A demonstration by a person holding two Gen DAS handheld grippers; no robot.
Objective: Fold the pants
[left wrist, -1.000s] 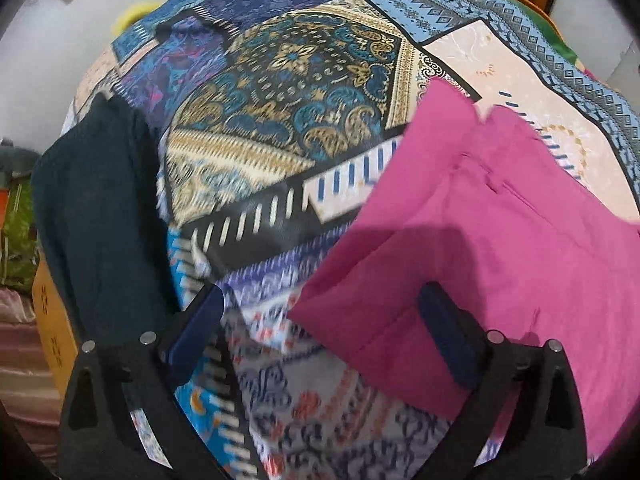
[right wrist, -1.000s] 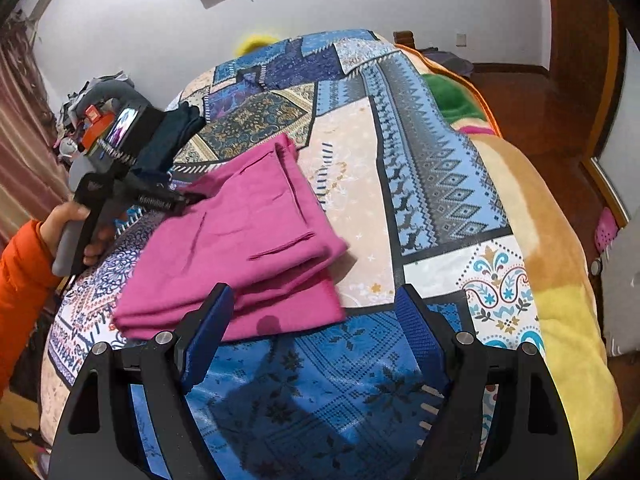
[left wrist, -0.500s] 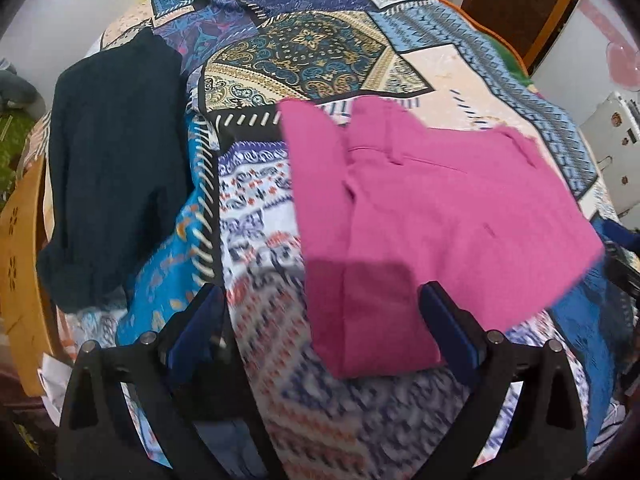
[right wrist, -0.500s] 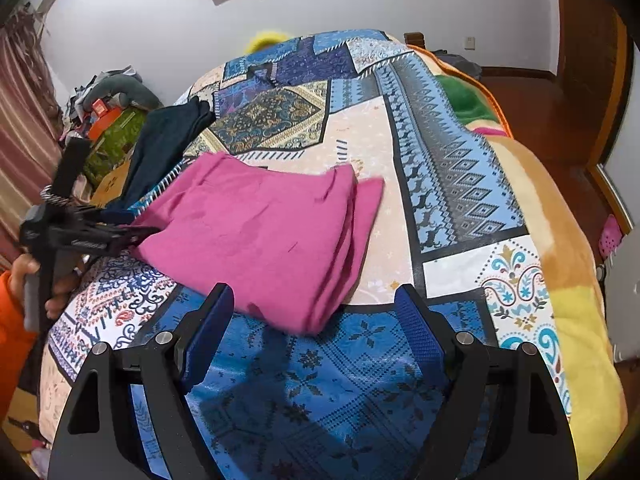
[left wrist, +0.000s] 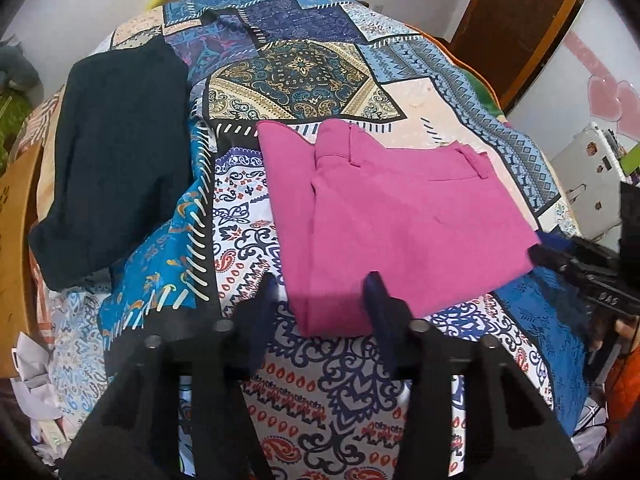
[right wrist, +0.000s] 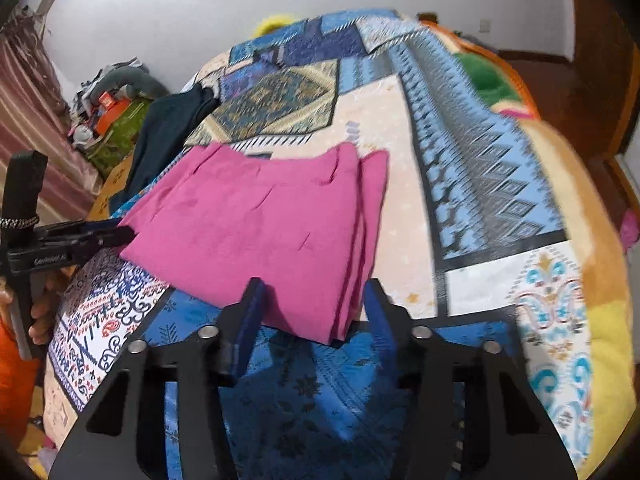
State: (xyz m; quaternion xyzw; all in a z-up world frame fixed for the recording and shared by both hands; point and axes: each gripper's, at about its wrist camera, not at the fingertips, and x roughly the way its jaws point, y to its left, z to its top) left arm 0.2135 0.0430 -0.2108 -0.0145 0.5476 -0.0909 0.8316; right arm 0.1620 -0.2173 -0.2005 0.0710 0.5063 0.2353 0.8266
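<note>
Left claw (left wrist: 320, 300): jaws have just been closing and stand part-way apart, nothing pinched. The near folded corner of the pink pants (left wrist: 400, 220) lies between the blue fingertips (left wrist: 378, 292), but the pads do not press on it.

Right claw (right wrist: 312, 304): jaws likewise just closing, part-way apart. The stacked folded edge of the pants sits between its pads without a visible grip.

Pants: folded into a flat rectangle, resting on the patchwork bedspread (left wrist: 304, 380) at bed centre. Waistband and belt loops toward 12 o'clock in the left wrist view.

At 10 o'clock from the pants, apart from them: a dark garment (left wrist: 116, 168), lying flat.

At 3 o'clock in the left view, the other claw's tip touches the pants' side edge.

Far: white wall (right wrist: 168, 8), brown door (left wrist: 516, 20).
</note>
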